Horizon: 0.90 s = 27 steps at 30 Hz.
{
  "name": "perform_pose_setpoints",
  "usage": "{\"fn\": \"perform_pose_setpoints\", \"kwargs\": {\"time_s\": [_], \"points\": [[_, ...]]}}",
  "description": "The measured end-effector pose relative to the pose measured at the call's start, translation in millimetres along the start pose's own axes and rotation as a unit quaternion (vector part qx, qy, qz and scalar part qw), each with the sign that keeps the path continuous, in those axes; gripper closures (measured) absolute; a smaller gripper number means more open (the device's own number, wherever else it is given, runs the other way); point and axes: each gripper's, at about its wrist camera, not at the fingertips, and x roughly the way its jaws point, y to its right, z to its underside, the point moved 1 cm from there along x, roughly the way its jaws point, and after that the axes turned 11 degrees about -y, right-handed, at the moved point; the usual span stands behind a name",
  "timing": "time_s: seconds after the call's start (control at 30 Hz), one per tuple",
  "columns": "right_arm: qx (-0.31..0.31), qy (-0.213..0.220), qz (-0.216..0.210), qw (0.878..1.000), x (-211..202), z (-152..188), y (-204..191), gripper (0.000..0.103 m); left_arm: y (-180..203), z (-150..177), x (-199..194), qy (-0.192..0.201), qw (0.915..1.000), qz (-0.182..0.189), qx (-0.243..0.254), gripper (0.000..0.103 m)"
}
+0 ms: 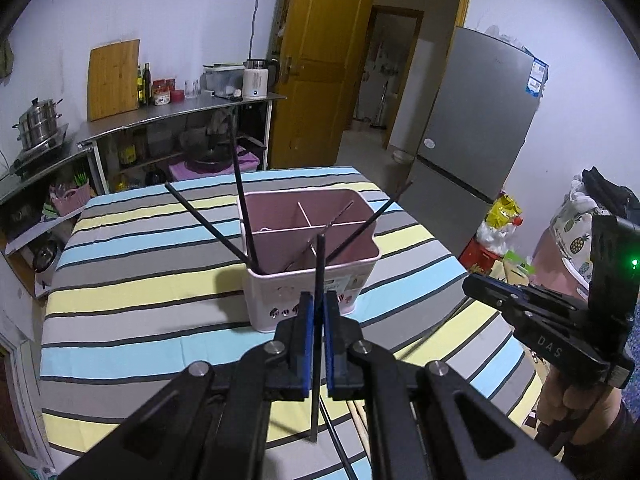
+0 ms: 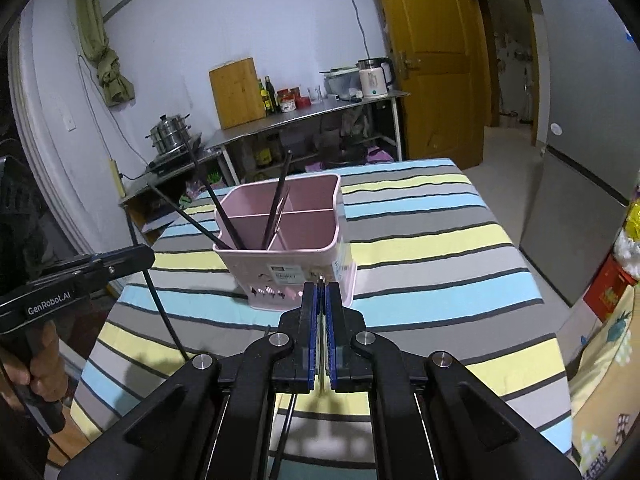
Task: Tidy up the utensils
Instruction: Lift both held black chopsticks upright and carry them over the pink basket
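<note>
Blue-padded fingers [image 1: 306, 336] of the left gripper [image 1: 319, 300] are nearly closed, pinching 1 black chopstick [image 1: 319, 280] that stands almost upright just in front of the pink utensil basket [image 1: 308, 280]. Right gripper [image 2: 321, 290] fingers [image 2: 309, 320] are likewise pressed on a thin metal utensil [image 2: 321, 280], its type unclear. On the striped tablecloth [image 2: 440, 240], the 4-compartment basket has several black chopsticks [image 2: 224, 216] leaning in its near compartments.
</note>
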Motion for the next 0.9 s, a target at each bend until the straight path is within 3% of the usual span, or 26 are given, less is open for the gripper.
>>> {"fn": "perform_pose_setpoints", "kwargs": {"time_s": [0.5, 0.9], "points": [[0.001, -0.004, 0.003, 1.0, -17.5, 16.9, 1.5, 0.099, 1.5, 20.2, -21.7, -0.011, 0.9999, -0.002, 0.0, 0.098], [0.014, 0.03, -0.011, 0.999, -37.3, 10.9, 0.4, 0.099, -6.2, 13.8, -36.6, -0.004, 0.9997, 0.004, -0.022, 0.098]]}}
